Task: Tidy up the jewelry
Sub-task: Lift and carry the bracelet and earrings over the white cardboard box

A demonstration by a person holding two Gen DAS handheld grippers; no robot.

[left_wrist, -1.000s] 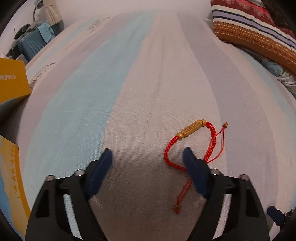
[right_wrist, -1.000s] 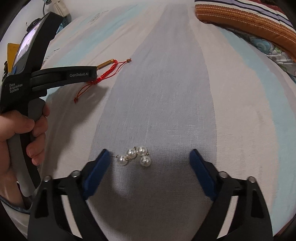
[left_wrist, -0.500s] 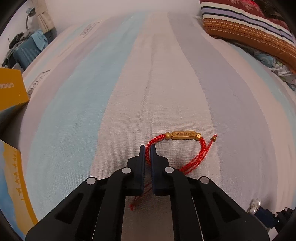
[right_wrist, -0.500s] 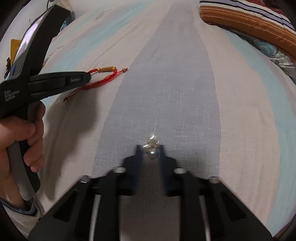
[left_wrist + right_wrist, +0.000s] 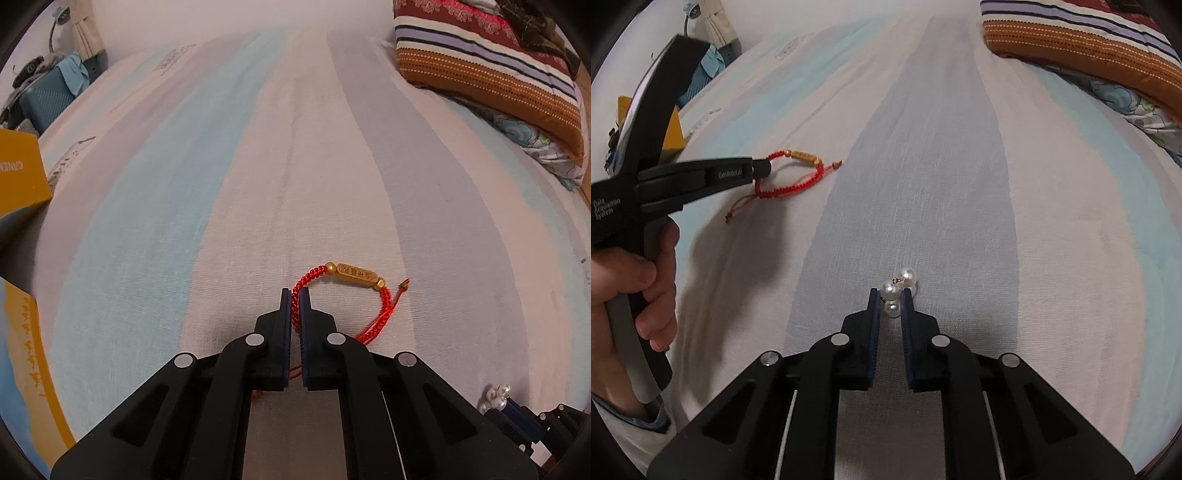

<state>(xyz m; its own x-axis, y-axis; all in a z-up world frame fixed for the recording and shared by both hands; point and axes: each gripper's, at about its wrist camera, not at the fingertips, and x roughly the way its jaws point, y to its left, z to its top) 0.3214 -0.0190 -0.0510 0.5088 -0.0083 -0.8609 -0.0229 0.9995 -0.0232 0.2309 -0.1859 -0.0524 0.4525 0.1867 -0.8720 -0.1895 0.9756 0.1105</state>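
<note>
Striped bed; left hand-held gripper clamped on red bracelet, gold bar trailing right; right hand-held gripper pinching pearl earrings; yellow box lies at bed's left edge.

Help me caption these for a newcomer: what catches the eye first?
The red cord bracelet with its gold bar, pinched by the left gripper on the striped bed sheet. Next, the cluster of white pearls clamped in the right gripper on the grey stripe. A striped pillow lies at the far right.
</note>
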